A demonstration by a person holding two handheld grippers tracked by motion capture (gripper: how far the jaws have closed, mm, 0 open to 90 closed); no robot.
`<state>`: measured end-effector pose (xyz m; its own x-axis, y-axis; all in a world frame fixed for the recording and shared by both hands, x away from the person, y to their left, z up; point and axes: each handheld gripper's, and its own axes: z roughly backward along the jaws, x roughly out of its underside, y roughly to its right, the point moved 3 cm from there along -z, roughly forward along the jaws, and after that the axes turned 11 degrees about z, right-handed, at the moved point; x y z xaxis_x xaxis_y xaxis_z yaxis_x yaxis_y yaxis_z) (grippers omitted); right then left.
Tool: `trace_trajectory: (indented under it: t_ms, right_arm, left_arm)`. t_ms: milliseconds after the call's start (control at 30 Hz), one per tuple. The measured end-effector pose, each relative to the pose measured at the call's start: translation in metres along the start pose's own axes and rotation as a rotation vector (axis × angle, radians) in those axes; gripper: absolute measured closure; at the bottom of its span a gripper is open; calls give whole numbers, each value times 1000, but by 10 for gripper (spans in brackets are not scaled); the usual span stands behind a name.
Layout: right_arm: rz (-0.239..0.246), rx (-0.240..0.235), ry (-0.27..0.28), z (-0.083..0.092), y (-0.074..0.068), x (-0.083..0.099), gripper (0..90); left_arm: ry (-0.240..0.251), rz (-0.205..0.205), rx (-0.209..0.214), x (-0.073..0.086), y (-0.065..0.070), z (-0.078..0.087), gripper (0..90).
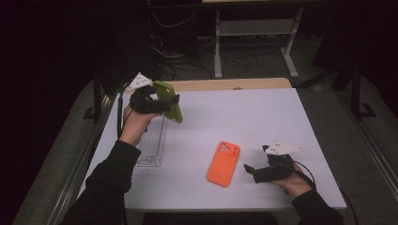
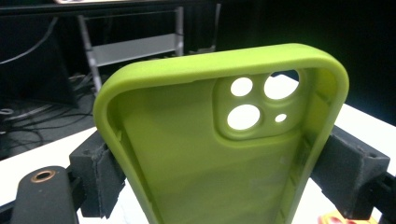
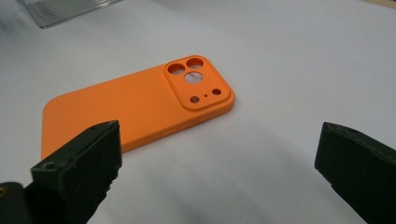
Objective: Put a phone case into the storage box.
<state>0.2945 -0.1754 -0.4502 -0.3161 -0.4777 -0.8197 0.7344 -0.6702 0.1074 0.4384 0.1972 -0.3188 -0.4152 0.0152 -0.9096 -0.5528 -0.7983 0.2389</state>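
My left gripper (image 1: 174, 104) is shut on a green phone case (image 1: 169, 100), held up above the left part of the white table (image 1: 263, 112). In the left gripper view the green phone case (image 2: 219, 154) stands between the two black pads (image 2: 100, 175), hollow side toward the camera, camera cut-outs at the top. An orange phone case (image 1: 224, 163) lies face down on the table near the front. My right gripper (image 1: 248, 168) rests just right of it, open. In the right gripper view the orange phone case (image 3: 135, 105) lies beyond the wide-apart jaws, with nothing between them.
A clear ribbed plastic tray (image 1: 152, 140) lies along the table's left side, below my left hand. Its corner (image 3: 70, 11) shows at the top left of the right gripper view. A wooden strip (image 1: 225, 84) runs along the far edge. Cables and a white frame stand behind.
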Motion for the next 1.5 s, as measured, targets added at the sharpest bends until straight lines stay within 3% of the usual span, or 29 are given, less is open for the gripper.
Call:
trace_trajectory:
  t_ms: [100,400,633,700,800,867,1133,1333,1500]
  right_arm:
    - [5,-1,-5,-1,-1,1,0]
    - [13,-6,-10,-1,-1,1,0]
    - [-1,-7,-14,-1,-1,1,0]
    - [5,-5,-11,0,-1,0,0]
    - [9,0,-3,0,-1,0,0]
    - [12,1,0,0,0,-1,0]
    - [-5,-1,13,2,1,0,0]
    - [-9,0,19,4,3,0,0]
    - [-10,-1,19,3,2,0,0]
  left_arm:
    - [17,8,-36,-5,-9,-2,136]
    - [22,-33,-182,-16,-32,-10,137]
    - [43,0,-295,-19,-51,-20,137]
    - [55,10,-302,-19,-57,-25,137]
    - [39,-10,-362,-15,-67,-33,136]
    - [27,11,-387,-11,-75,-38,136]
    - [-23,70,-452,9,-94,-58,134]
    - [-51,82,-471,21,-98,-68,132]
    - [-81,67,-487,31,-101,-72,131]
